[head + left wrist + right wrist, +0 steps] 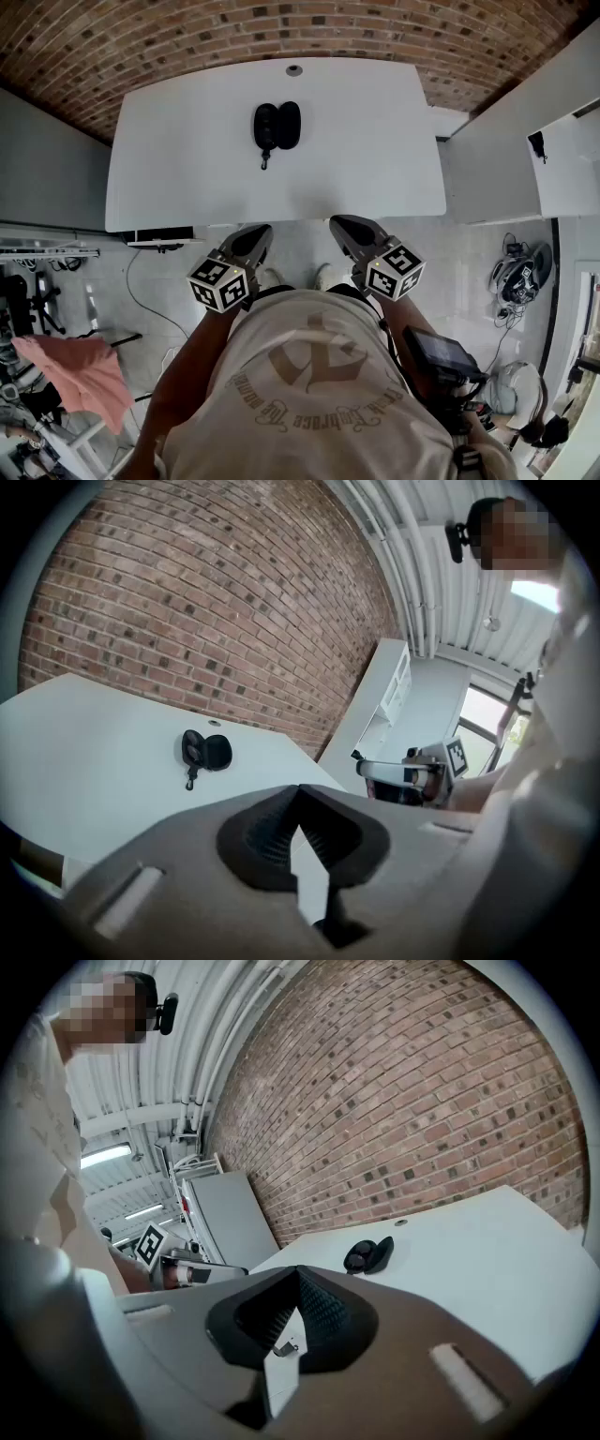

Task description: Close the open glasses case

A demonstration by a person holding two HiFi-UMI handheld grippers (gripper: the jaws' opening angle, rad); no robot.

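Observation:
The black glasses case (277,126) lies open on the white table (187,159), near its far middle, both halves up and a small strap toward me. Its place is far ahead in the left gripper view (206,752) and in the right gripper view (368,1254). My left gripper (257,235) and right gripper (345,227) hang close to my body, short of the table's near edge and well apart from the case. Both are shut and hold nothing, with the tips meeting in the left gripper view (298,793) and in the right gripper view (298,1279).
A brick wall (281,28) runs behind the table, and a round cable hole (294,69) sits at its far edge. White cabinets (511,141) stand at the right. A pink cloth (82,370) lies low left, and bags and cables (518,272) are on the floor at the right.

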